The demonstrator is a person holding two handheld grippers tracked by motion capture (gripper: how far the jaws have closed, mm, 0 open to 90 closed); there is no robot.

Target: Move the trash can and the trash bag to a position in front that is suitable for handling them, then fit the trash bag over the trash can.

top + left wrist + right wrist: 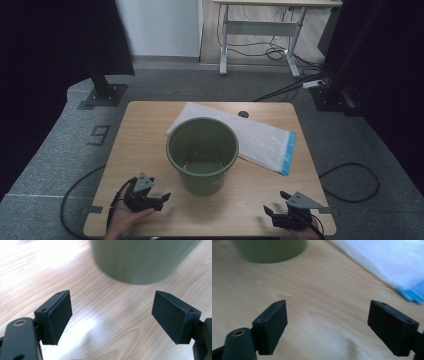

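the left gripper (pixel 161 199) is hovering low over the near edge of the wooden table (pixel 150 130), its jaws standing wide apart with nothing between them. the olive-green bucket (pixel 202 152) is standing upright just ahead of it and a little to its right, near but not touching; in the left gripper view the bucket's rounded wall (pixel 142 260) is rising straight beyond the open jaws. the right gripper (pixel 272 212) is resting at the near right corner, jaws likewise spread and empty, and the bucket is sitting ahead and to its left, farther off than from the other gripper. the white plastic bag (pixel 260 140) with a blue end strip is lying flat beyond the bucket, its long axis running away to the right gripper's front, its blue end pointing toward that side; in the right gripper view the bag (pixel 387 262) is showing ahead and to the right of the jaws. judging by this, the left gripper is the nearer one to the bucket, the right the nearer one to the bag.
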